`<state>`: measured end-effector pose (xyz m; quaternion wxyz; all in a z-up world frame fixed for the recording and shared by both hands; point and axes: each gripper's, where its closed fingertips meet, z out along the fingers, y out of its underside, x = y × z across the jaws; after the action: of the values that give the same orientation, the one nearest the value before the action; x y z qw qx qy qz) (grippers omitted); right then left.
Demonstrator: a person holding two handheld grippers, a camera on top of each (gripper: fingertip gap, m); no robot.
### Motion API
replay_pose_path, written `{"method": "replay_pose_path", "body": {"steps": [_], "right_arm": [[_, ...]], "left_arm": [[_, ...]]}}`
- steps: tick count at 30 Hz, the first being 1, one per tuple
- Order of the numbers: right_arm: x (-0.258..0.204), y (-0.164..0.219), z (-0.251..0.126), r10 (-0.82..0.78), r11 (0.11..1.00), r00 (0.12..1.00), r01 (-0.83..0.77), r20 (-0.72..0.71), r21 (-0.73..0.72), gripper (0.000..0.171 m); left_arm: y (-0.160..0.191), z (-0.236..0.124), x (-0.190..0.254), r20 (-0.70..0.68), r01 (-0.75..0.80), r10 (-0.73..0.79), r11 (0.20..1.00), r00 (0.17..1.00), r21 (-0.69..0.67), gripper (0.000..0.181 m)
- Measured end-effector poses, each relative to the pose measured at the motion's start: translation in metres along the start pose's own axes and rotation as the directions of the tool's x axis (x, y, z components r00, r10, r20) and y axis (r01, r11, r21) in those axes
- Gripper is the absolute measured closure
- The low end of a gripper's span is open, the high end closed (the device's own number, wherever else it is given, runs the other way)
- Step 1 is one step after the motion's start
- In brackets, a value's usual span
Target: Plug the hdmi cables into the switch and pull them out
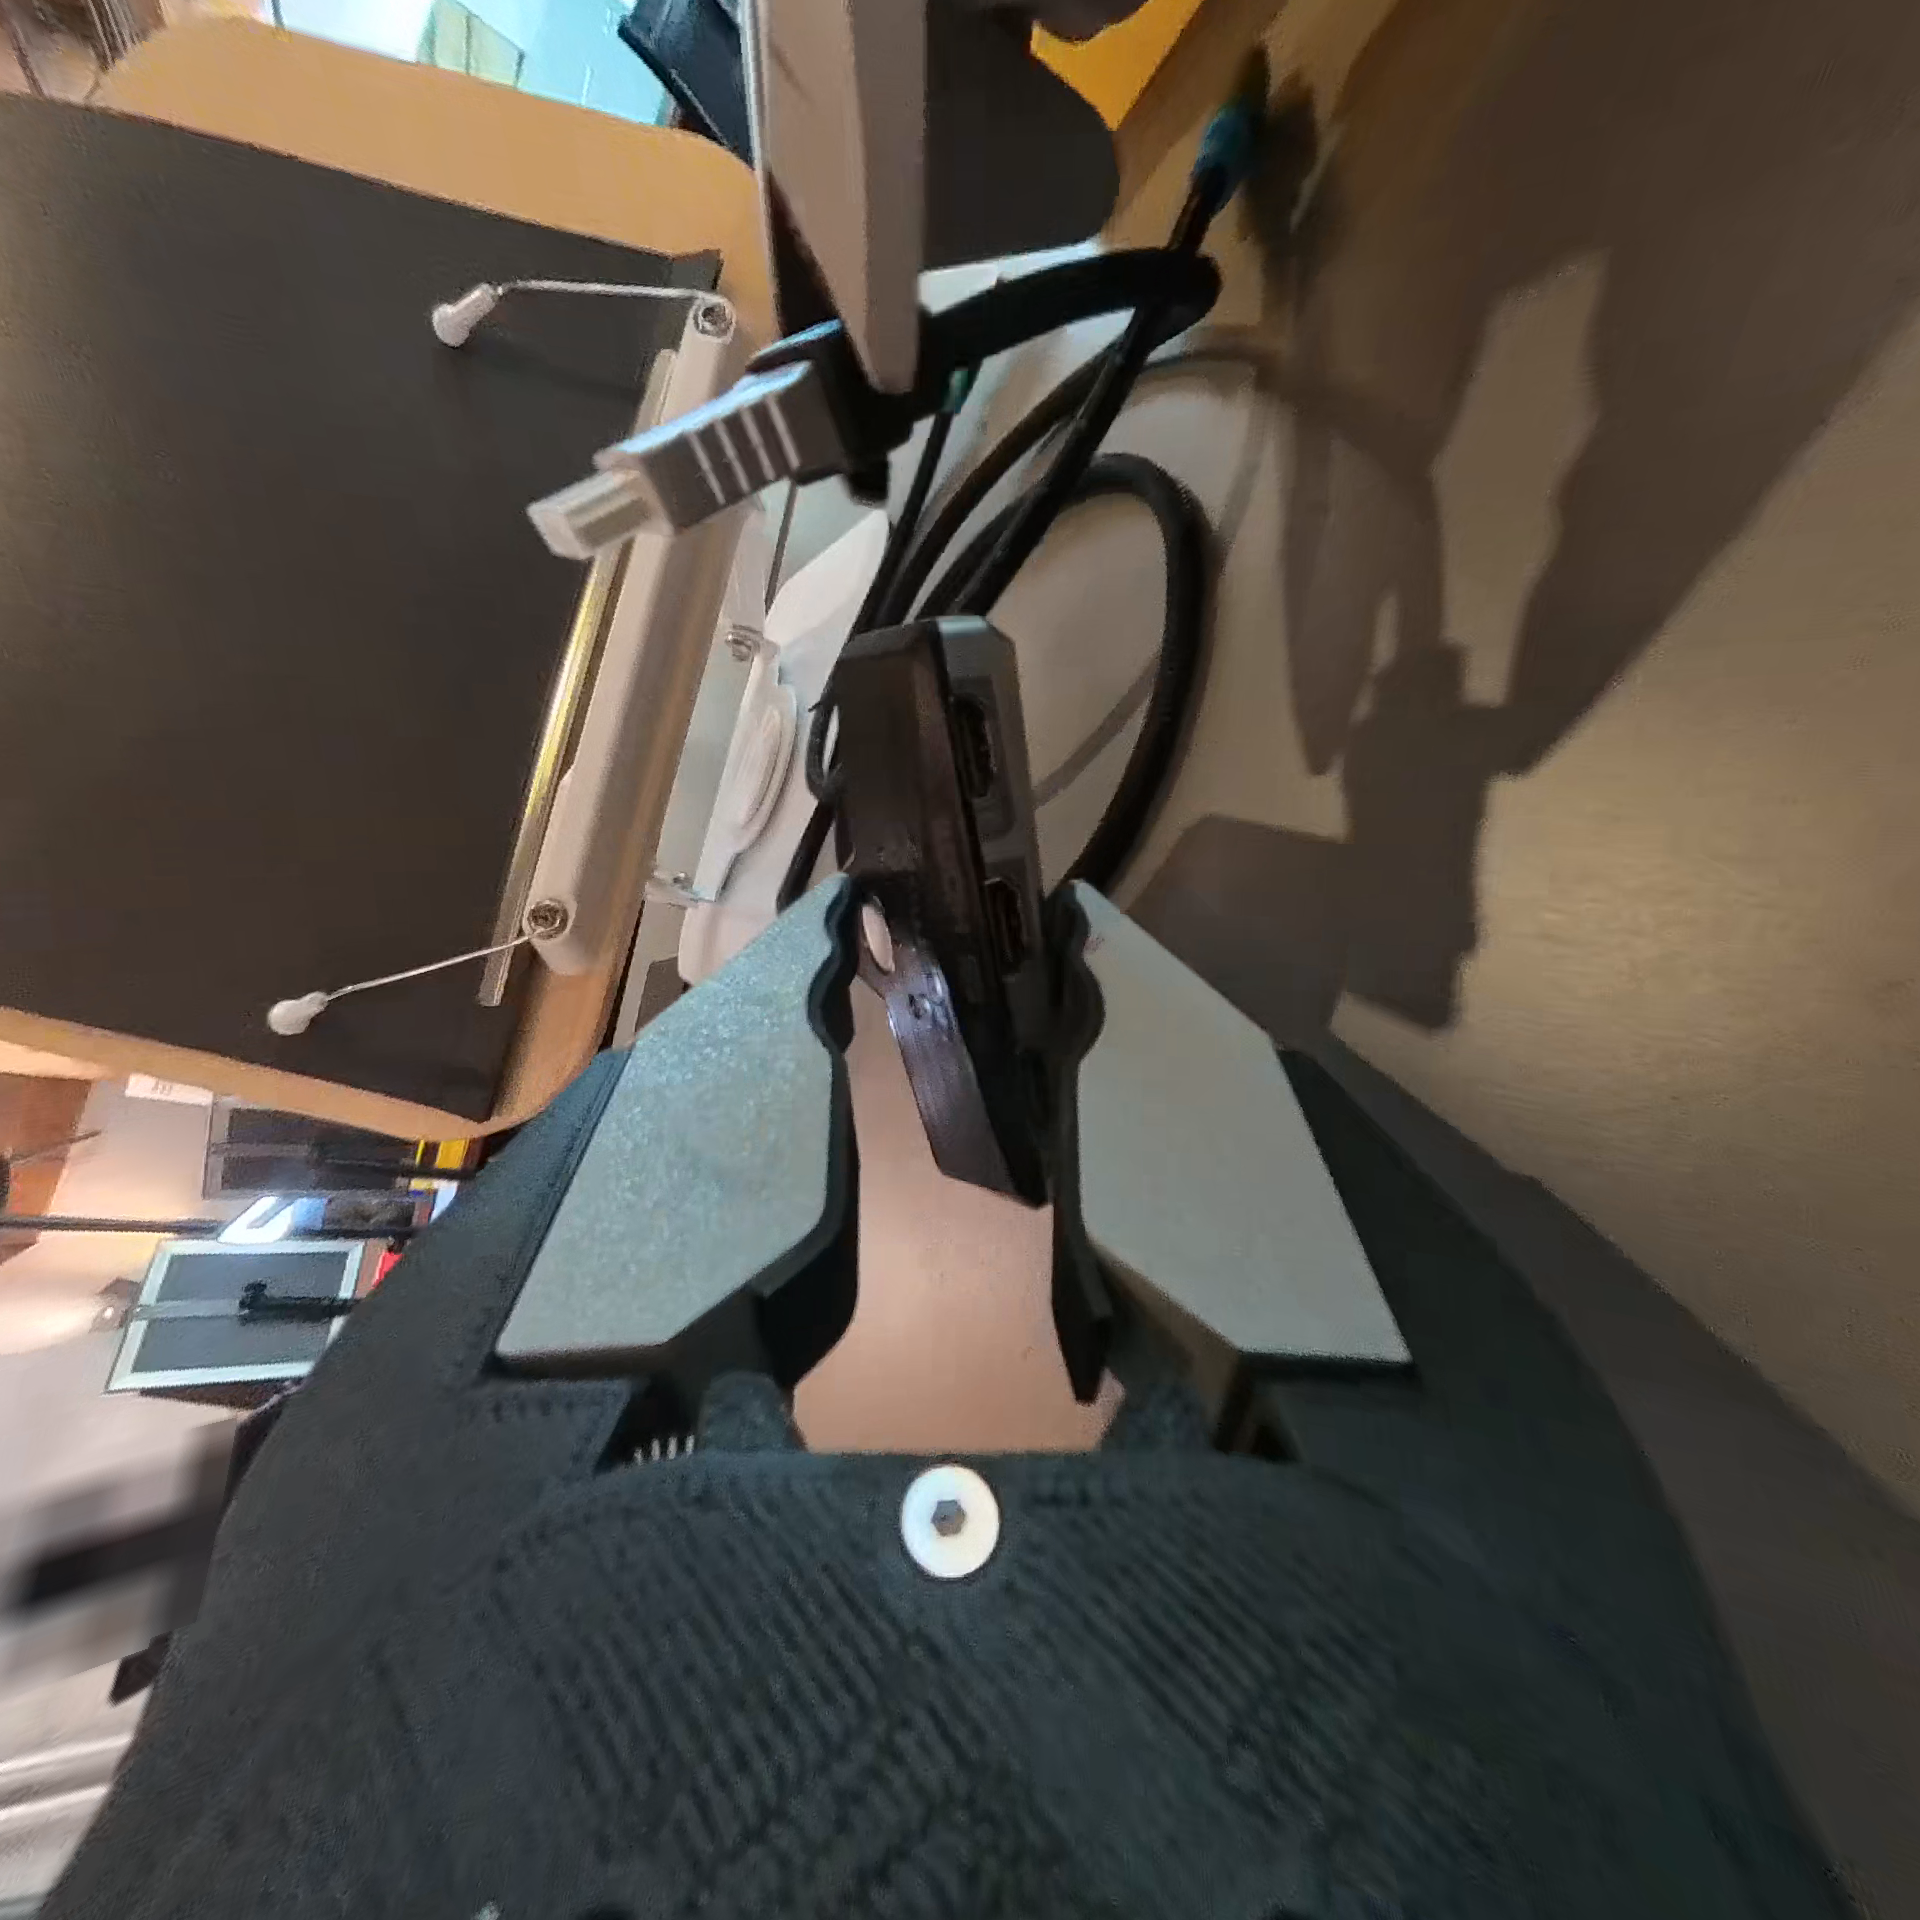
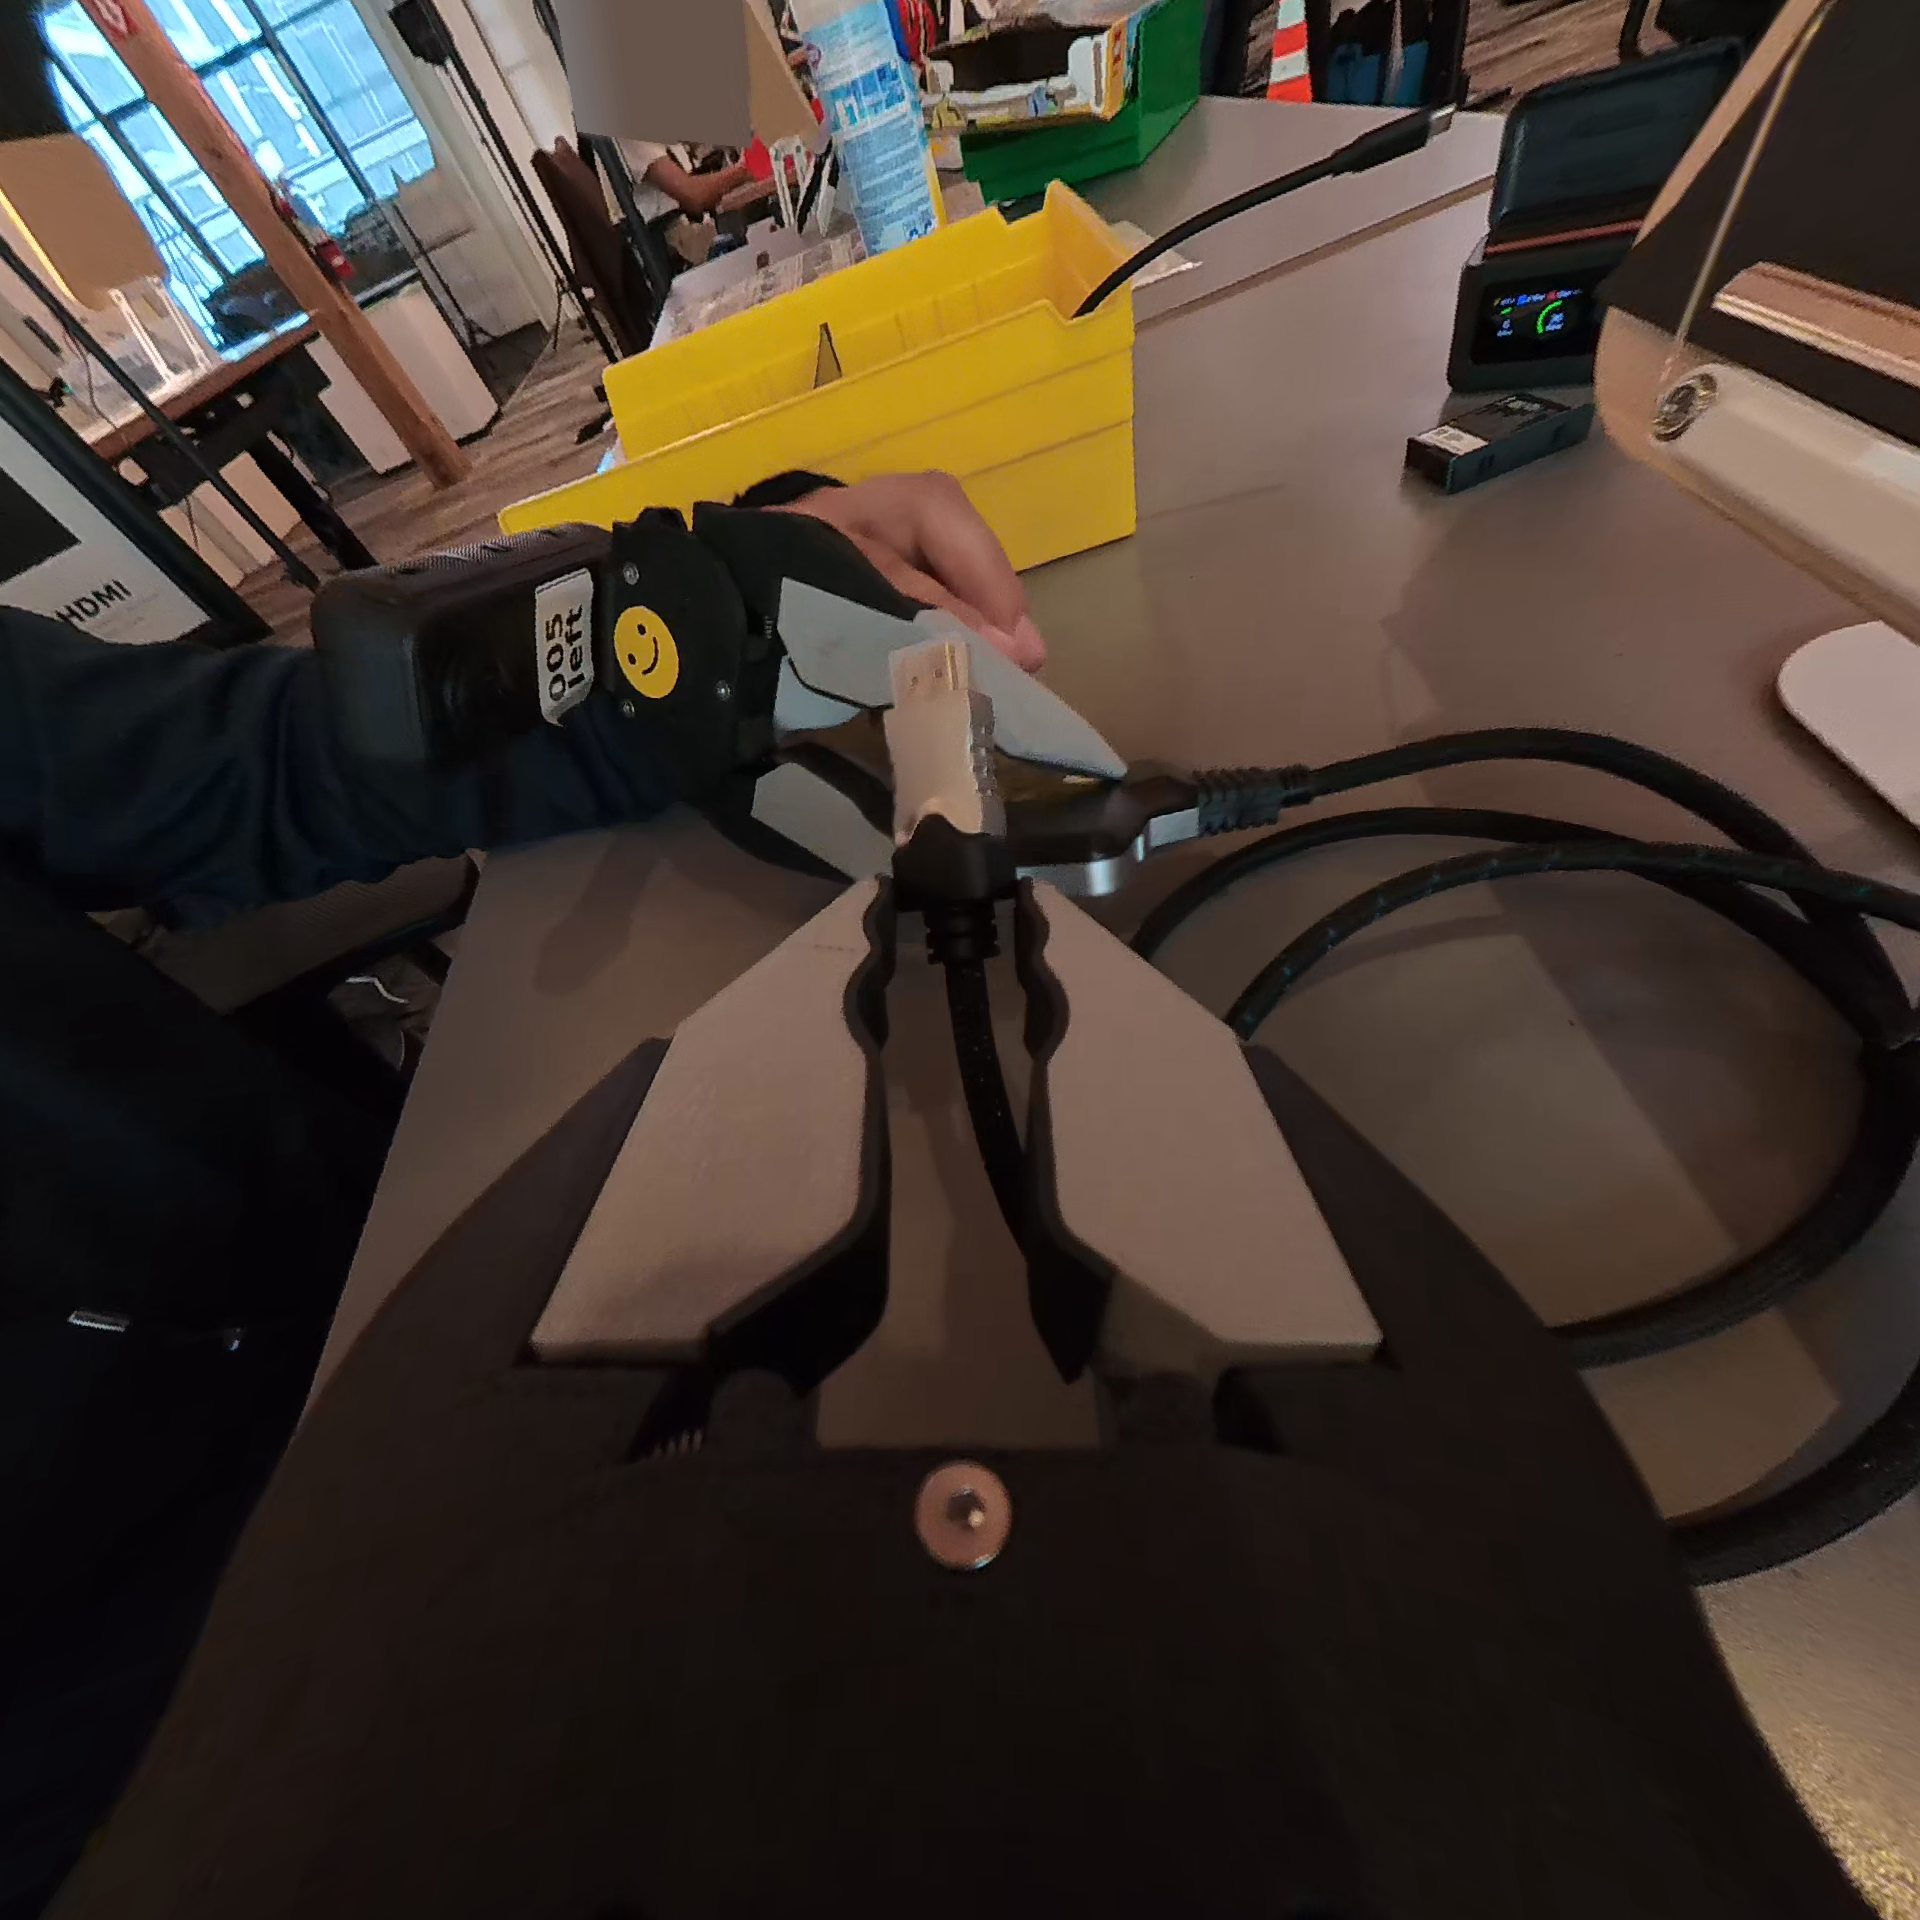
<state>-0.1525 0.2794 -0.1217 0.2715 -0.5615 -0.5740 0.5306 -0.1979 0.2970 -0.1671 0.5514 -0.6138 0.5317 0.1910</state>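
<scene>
The left hand-held gripper [image 1: 951, 935] was clenched on the black switch [image 1: 935, 821], lifted off the table [image 2: 1455, 644] with its empty ports facing sideways. The right hand-held gripper [image 2: 951, 904] gripped an HDMI cable [image 2: 1558, 1039] just behind its silver plug [image 2: 940, 738], which hung near the switch, not yet inserted. Held at the strain relief, the plug could tilt or slip in the jaws and miss the port; pushing hard might twist the switch in its grasp. A white tag and a yellow smiley sticker [image 2: 644, 652] sat on the left tool; the writing is left unread.
</scene>
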Motion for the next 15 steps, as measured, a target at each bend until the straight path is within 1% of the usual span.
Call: {"method": "replay_pose_path", "body": {"steps": [2,5,6,8,10,13,15], "right_arm": [[0.001,-0.003,-0.002,0.013,1.0,1.0,-0.013,0.004,0.019,0.151],[0.002,-0.005,-0.005,0.027,0.999,1.0,-0.027,0.006,0.031,0.152],[0.002,-0.004,-0.005,0.027,0.999,1.0,-0.028,0.003,0.029,0.151],[0.004,-0.003,-0.005,0.025,1.0,1.0,-0.025,-0.01,0.018,0.151],[0.006,-0.001,-0.005,0.019,1.0,1.0,-0.019,-0.023,0.004,0.151],[0.008,0.003,-0.003,-0.004,1.0,0.999,0.003,-0.05,-0.026,0.151],[0.008,0.006,-0.002,-0.032,0.998,0.997,0.029,-0.063,-0.05,0.151]], "left_arm": [[-0.004,-0.001,0.004,-0.031,0.029,-0.028,0.999,0.999,0.027,0.144],[-0.012,-0.006,0.013,-0.115,0.093,-0.084,0.993,0.99,0.072,0.141],[-0.015,-0.008,0.017,-0.148,0.112,-0.099,0.99,0.984,0.086,0.144],[-0.021,-0.012,0.018,-0.167,0.134,-0.114,0.984,0.979,0.117,0.145],[-0.024,-0.016,0.012,-0.156,0.153,-0.131,0.979,0.979,0.135,0.147],[-0.023,-0.019,-0.004,-0.091,0.162,-0.15,0.977,0.985,0.142,0.149],[-0.021,-0.02,-0.013,-0.047,0.171,-0.166,0.975,0.985,0.138,0.155]]}}
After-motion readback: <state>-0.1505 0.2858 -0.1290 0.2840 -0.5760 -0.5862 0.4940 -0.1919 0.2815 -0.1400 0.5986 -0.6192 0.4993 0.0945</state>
